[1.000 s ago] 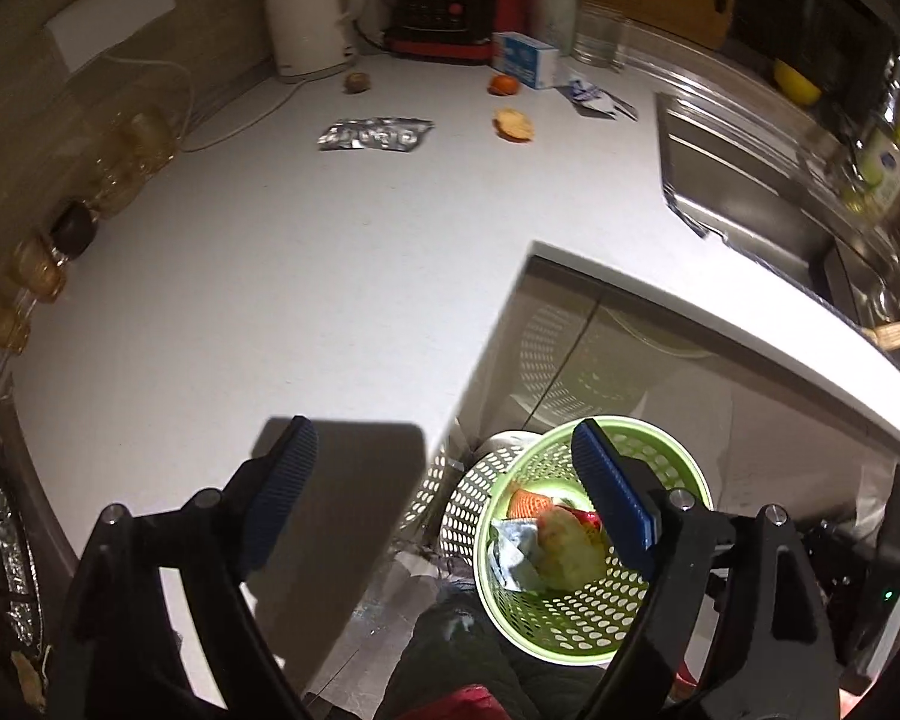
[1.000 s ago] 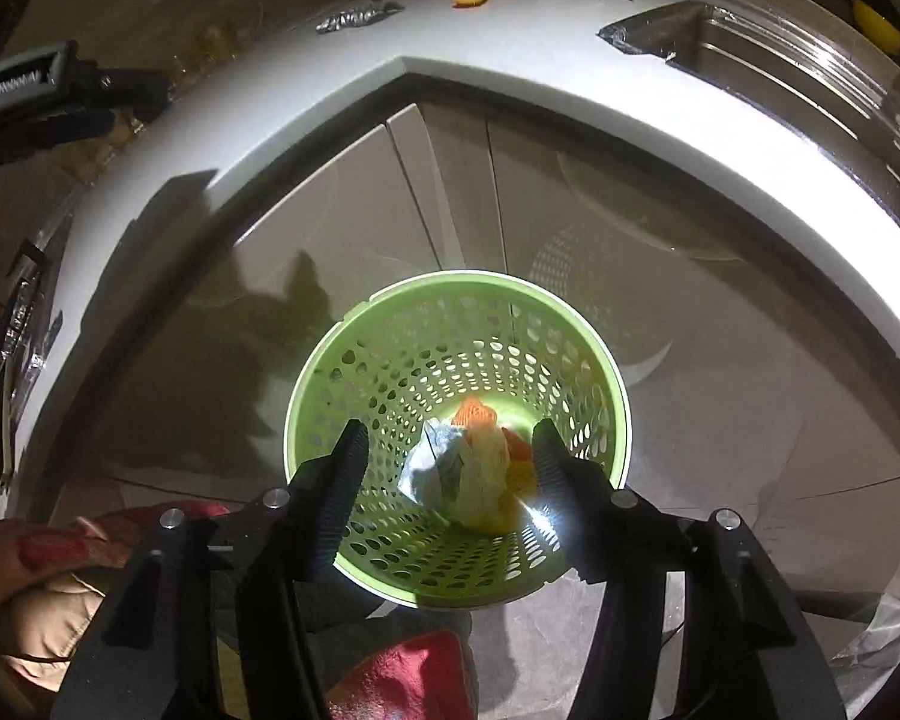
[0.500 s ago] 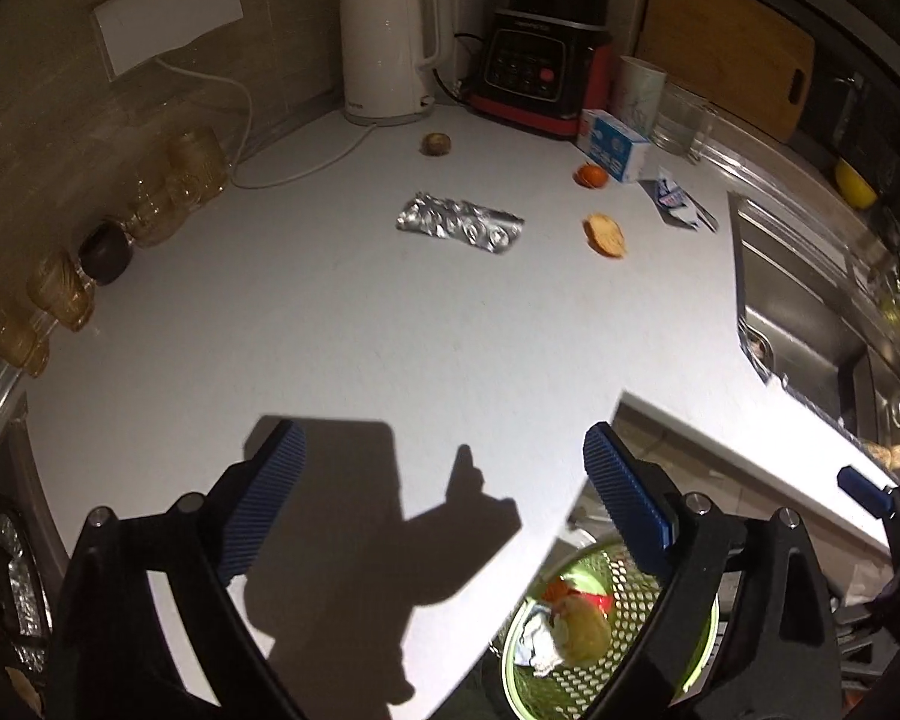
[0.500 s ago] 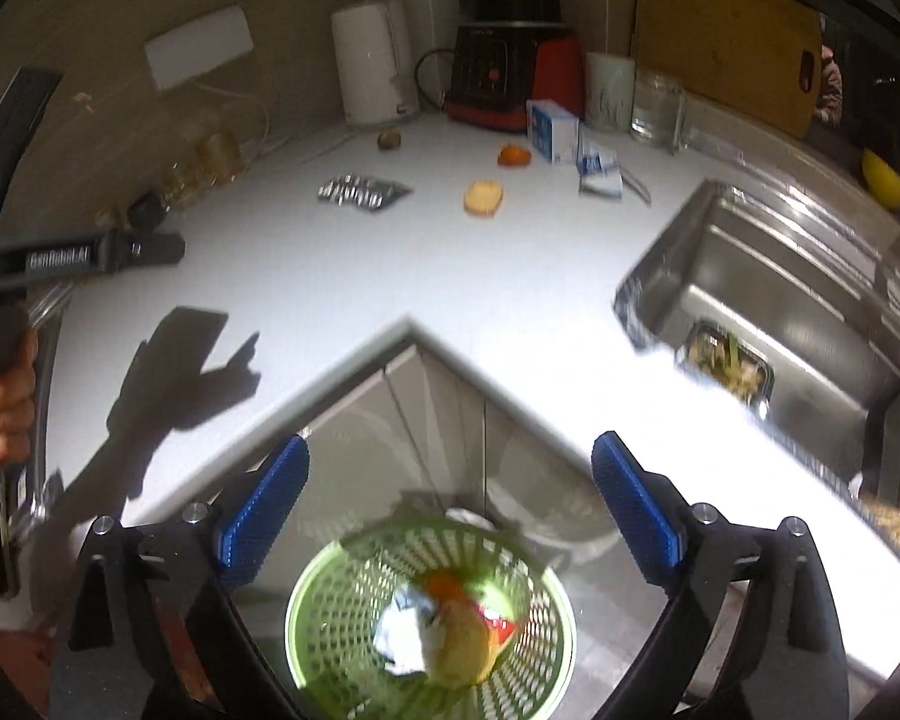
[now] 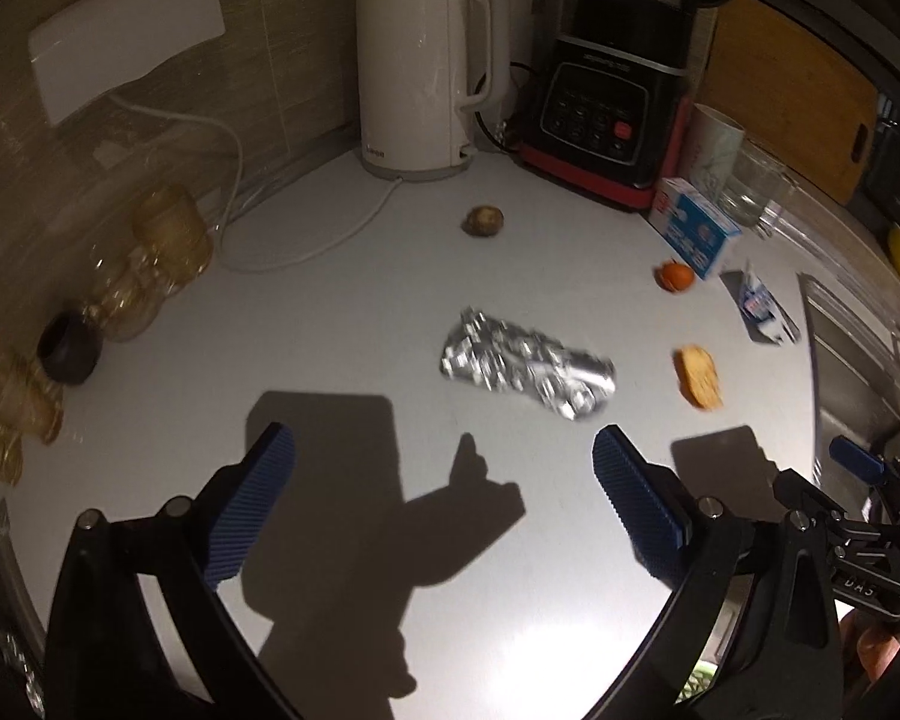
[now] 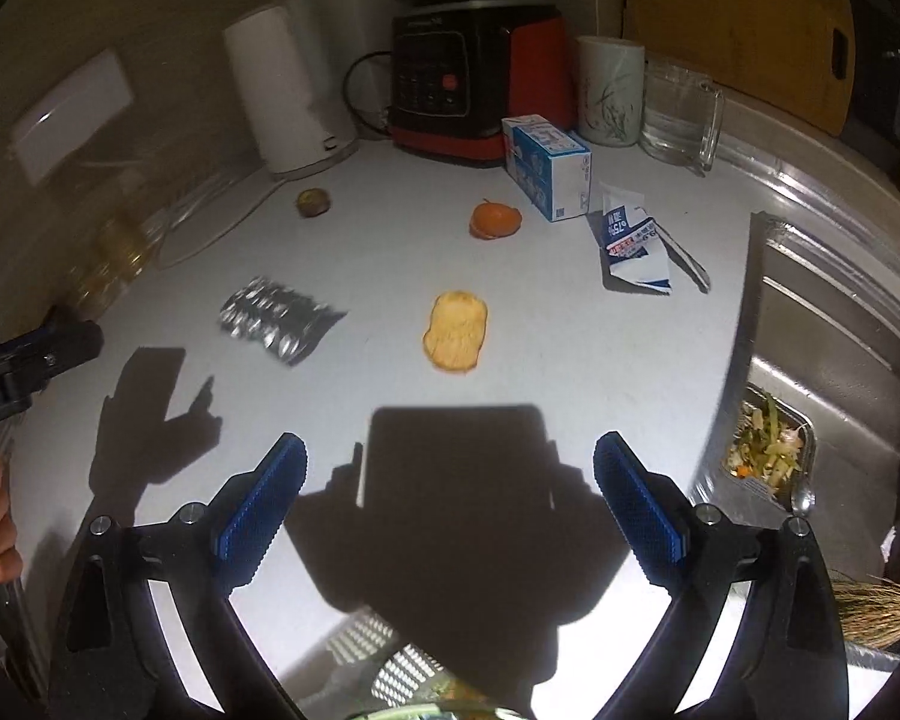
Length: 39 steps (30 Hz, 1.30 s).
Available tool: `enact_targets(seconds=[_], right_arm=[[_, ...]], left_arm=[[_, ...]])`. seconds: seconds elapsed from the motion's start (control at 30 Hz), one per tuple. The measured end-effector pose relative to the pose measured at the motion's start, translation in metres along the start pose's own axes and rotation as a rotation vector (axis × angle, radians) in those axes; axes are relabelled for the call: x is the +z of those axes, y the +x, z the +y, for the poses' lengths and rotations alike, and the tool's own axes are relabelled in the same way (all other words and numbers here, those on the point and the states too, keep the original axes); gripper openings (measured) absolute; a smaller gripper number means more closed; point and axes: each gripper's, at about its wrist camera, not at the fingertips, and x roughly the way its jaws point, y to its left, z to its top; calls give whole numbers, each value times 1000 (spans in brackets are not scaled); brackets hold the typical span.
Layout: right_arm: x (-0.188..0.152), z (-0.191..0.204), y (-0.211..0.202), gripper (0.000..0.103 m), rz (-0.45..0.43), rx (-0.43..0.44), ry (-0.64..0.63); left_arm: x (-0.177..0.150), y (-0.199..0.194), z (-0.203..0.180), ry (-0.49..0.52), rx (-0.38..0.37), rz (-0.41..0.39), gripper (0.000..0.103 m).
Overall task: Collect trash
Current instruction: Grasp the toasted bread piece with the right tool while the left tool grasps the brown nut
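Two sets of jaws are standing spread and empty: the left gripper (image 5: 438, 468) is facing the foil blister pack (image 5: 528, 371), lying crosswise ahead-right on the counter (image 5: 342, 324); the right gripper (image 6: 450, 474) is facing the orange peel (image 6: 457, 331).

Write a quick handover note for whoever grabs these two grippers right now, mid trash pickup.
Left gripper: open, empty, jaws just opened wider, above the counter.
Right gripper: open, empty, jaws just opened.
On the counter: foil blister pack, yellow peel, orange peel, small brown scrap, torn wrapper.
Done: nothing in hand.
Left: pick up these pieces.
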Motion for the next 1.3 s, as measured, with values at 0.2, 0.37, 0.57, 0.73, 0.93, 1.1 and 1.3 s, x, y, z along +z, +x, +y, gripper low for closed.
enact_targets(seconds=[0.2,0.37,0.57,0.73,0.93,1.1,1.3], right_arm=[[22,1,62,96,58,-67,18],[30,0,84,91,67,-98,29],[38,5,99,77,85,-126,-14],[42,7,105,45,86,-146,-31],[47,3,97,16,69,-128,-18],[50,-4,85,16,45,-87,22],[53,-9,75,16,26,-57,51]], left_arm=[[51,64,8,35,4,-14,95],[84,111,-3,34,-39,7,95],[108,156,-22,73,-32,22,95],[121,178,-30,64,-60,49,95],[131,204,-35,65,-23,82,95],[138,222,-37,65,15,108,88],[141,237,-41,43,13,139,67]])
